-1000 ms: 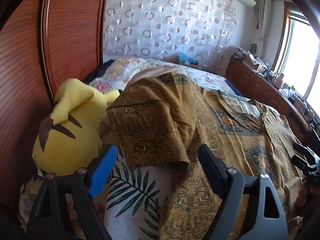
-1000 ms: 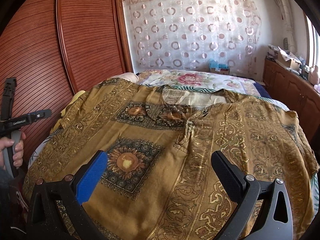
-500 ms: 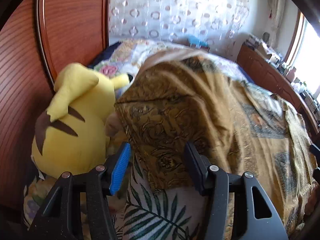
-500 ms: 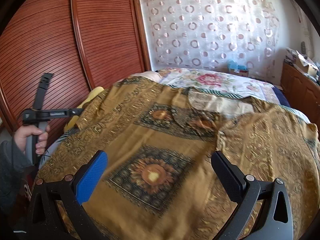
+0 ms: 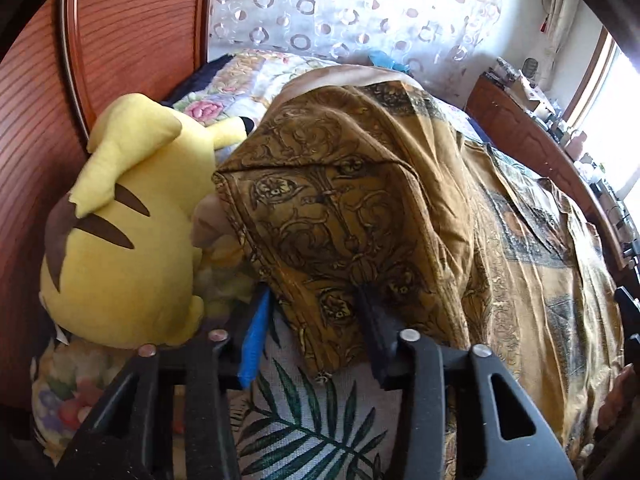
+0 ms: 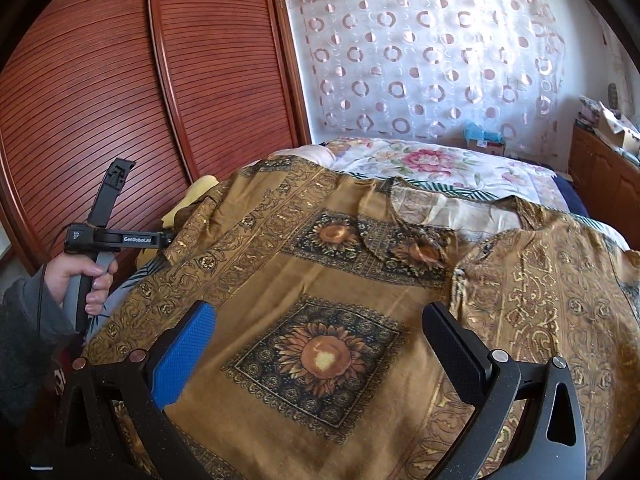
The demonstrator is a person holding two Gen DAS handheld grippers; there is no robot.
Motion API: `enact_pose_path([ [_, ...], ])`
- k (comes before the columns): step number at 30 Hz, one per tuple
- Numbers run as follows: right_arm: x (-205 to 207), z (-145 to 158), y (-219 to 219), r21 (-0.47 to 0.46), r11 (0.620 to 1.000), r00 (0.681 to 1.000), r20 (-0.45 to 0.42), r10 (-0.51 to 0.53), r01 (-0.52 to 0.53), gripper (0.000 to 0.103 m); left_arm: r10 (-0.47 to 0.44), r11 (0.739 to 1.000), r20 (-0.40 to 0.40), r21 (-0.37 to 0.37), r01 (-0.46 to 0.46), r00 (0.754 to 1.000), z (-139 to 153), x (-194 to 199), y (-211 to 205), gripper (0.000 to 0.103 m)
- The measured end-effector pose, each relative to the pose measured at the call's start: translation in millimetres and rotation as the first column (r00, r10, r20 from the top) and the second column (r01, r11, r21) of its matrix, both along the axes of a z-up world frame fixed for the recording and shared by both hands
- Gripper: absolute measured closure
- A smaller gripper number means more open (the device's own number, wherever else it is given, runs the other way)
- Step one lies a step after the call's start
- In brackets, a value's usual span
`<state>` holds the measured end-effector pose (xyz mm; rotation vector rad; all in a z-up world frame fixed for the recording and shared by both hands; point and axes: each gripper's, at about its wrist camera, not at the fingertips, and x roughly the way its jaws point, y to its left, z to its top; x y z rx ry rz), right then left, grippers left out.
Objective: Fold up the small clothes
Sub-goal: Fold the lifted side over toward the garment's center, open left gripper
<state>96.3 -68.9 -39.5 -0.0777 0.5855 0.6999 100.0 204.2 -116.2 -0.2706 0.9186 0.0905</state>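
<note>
A golden-brown patterned shirt (image 6: pixel 360 280) lies spread across the bed, a sunflower square on its front. Its left sleeve (image 5: pixel 340 220) is humped up beside the plush toy. My left gripper (image 5: pixel 314 292) points down at the sleeve's end. Its jaws are closing with the cuff between them, a gap still showing, and the black finger's tip is under the cloth. My right gripper (image 6: pixel 318 312) hovers wide open over the sunflower square and holds nothing. In the right wrist view a hand (image 6: pixel 80 276) grips the left gripper's handle at the bed's left edge.
A yellow plush toy (image 5: pixel 120 240) sits left of the sleeve against the red-brown wardrobe doors (image 6: pixel 120 80). A leaf-print cover (image 5: pixel 320 420) and floral bedding (image 6: pixel 420 160) lie under the shirt. A wooden dresser (image 5: pixel 520 132) with clutter runs along the right, under a window.
My left gripper moved forward and down onto the sleeve's end, and its jaws narrowed around the cuff. My right gripper stayed open over the shirt, turning slightly.
</note>
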Motion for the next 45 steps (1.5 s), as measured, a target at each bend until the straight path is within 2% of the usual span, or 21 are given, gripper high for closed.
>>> enact_pose_path([
  [2, 0.6, 2.3, -0.8, 0.008, 1.000, 1.000, 0.000, -0.012, 0.012, 0.000, 0.006, 0.998, 0.011, 0.056, -0.007, 1.000, 3.3, -2.8, -2.4, 0.082],
  [3, 0.8, 2.7, -2.7, 0.015, 1.000, 1.000, -0.001, -0.018, 0.018, 0.000, 0.008, 0.997, 0.016, 0.079, -0.009, 1.000, 5.4, -4.4, -2.5, 0.086],
  [6, 0.5, 1.7, -9.5, 0.045, 0.998, 0.999, -0.009, -0.033, 0.033, 0.000, 0.005, 0.996, 0.045, 0.087, -0.009, 0.999, 14.3, -9.4, -1.1, 0.097],
  [10, 2.2, -3.9, -14.6, 0.052, 0.997, 0.998, -0.019, -0.059, 0.060, 0.000, -0.020, 0.989, 0.110, 0.146, 0.004, 0.994, 35.8, -15.1, -9.1, 0.098],
  [13, 4.9, -7.0, -19.0, 0.052, 0.996, 0.997, -0.027, -0.076, 0.078, 0.000, -0.050, 0.987, 0.160, 0.156, 0.025, 0.986, 53.3, -14.3, -19.1, 0.099],
  [17, 7.8, -4.3, -26.1, 0.049, 0.993, 0.994, -0.026, -0.109, 0.110, 0.000, -0.121, 0.983, 0.227, 0.161, 0.085, 0.966, 81.9, -4.5, -44.7, 0.099],
  [21, 9.2, -2.3, -35.8, 0.045, 0.988, 0.989, -0.024, -0.145, 0.146, 0.000, -0.207, 0.969, 0.258, 0.188, 0.161, 0.944, 103.8, 12.2, -79.3, 0.099],
  [27, 4.5, -3.3, -40.4, 0.040, 0.984, 0.984, -0.027, -0.175, 0.176, 0.000, -0.314, 0.942, 0.244, 0.201, 0.269, 0.917, 102.8, 19.4, -120.5, 0.099],
  [31, 3.5, -2.6, -36.7, 0.037, 0.983, 0.984, -0.032, -0.178, 0.179, 0.000, -0.338, 0.935, 0.225, 0.192, 0.299, 0.914, 96.2, 11.2, -133.1, 0.099],
  [33, 4.3, -2.9, -34.8, 0.037, 0.983, 0.983, -0.034, -0.178, 0.179, 0.000, -0.344, 0.933, 0.215, 0.193, 0.305, 0.914, 96.0, 7.0, -133.8, 0.094],
  [35, 4.7, -2.0, -37.8, 0.039, 0.984, 0.984, -0.034, -0.175, 0.176, 0.000, -0.343, 0.933, 0.215, 0.193, 0.305, 0.914, 98.5, 2.5, -133.4, 0.064],
  [37, 3.9, -1.3, -37.0, 0.038, 0.984, 0.984, -0.032, -0.173, 0.174, 0.000, -0.335, 0.936, 0.230, 0.196, 0.293, 0.914, 101.6, -2.0, -131.6, 0.056],
  [39, 1.5, -1.1, -39.7, 0.034, 0.985, 0.985, -0.027, -0.170, 0.171, 0.000, -0.323, 0.939, 0.234, 0.202, 0.279, 0.917, 102.2, -5.5, -129.4, 0.041],
  [40, 1.8, -0.9, -40.7, 0.032, 0.985, 0.985, -0.026, -0.169, 0.170, 0.000, -0.312, 0.941, 0.237, 0.206, 0.266, 0.920, 101.3, -8.1, -127.8, 0.029],
  [41, 1.8, -0.5, -42.8, 0.031, 0.985, 0.985, -0.025, -0.168, 0.169, 0.000, -0.307, 0.943, 0.239, 0.208, 0.260, 0.921, 100.2, -8.3, -127.9, 0.026],
  [45, 3.7, 1.1, -46.5, 0.023, 0.984, 0.985, -0.022, -0.174, 0.174, 0.000, -0.294, 0.948, 0.215, 0.188, 0.256, 0.931, 84.9, -7.8, -124.2, 0.024],
])
